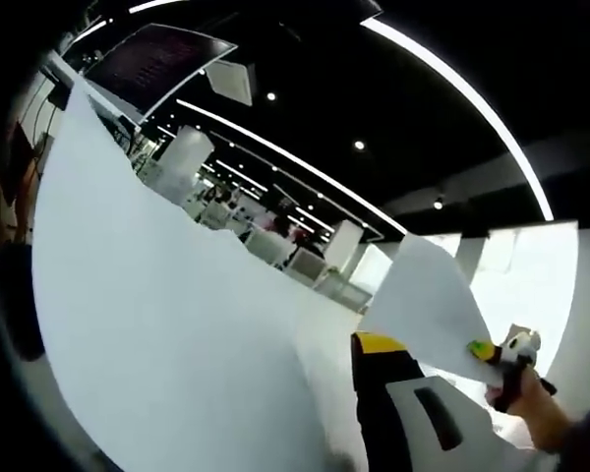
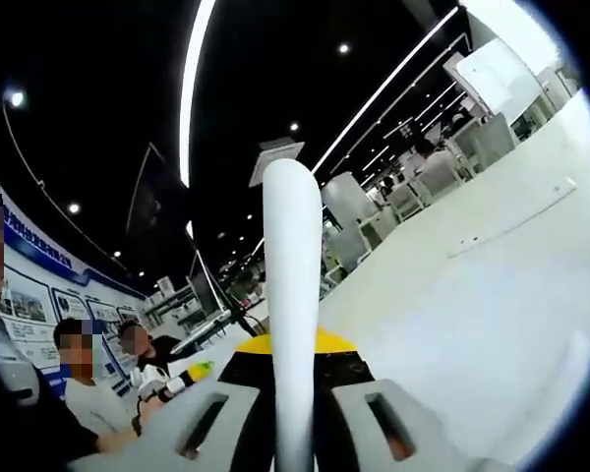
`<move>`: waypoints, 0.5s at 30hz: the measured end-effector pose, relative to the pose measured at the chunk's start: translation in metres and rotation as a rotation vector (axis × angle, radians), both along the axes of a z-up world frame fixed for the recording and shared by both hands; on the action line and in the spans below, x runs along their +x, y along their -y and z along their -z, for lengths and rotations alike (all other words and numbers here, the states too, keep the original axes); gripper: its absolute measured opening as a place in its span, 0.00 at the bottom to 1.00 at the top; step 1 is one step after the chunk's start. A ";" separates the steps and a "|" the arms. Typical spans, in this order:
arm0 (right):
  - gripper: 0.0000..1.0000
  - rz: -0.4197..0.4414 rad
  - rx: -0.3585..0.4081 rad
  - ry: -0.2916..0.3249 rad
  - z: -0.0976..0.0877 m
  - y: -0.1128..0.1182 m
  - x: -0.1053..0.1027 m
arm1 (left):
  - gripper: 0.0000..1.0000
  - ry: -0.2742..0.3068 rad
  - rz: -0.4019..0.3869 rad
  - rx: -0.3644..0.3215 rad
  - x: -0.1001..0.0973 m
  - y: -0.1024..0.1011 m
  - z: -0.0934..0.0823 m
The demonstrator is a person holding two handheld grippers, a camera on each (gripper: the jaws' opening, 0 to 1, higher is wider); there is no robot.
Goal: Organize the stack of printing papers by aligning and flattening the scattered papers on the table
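Right gripper [image 2: 293, 433] has its jaws clamped on the paper [image 2: 292, 295], edge-on toward 12 o'clock; left gripper [image 1: 374, 413] pinches paper too.

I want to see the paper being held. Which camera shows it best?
The left gripper view: the paper spreads broad and flat. The right gripper view shows the paper edge-on, a thin white strip between the right gripper jaws.

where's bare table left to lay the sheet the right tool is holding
In the right gripper view, the white table is bare to the right of the held paper, up to a thin strip near the far edge. The left side is crowded by seated people. In the left gripper view, a large lifted sheet blocks the table.
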State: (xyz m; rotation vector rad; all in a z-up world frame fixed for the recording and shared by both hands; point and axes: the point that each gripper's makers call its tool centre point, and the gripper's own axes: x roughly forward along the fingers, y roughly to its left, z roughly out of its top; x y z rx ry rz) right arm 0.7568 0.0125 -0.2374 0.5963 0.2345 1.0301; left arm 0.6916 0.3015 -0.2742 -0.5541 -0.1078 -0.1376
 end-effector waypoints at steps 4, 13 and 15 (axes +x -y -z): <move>0.01 -0.013 0.006 -0.003 -0.001 -0.001 -0.002 | 0.35 -0.004 0.011 -0.013 0.000 0.001 0.000; 0.01 -0.041 0.040 -0.012 -0.006 -0.005 -0.006 | 0.39 0.000 0.022 -0.033 0.000 0.002 -0.001; 0.01 -0.051 0.061 -0.018 -0.009 -0.005 -0.008 | 0.41 0.001 0.025 -0.038 0.000 0.002 -0.001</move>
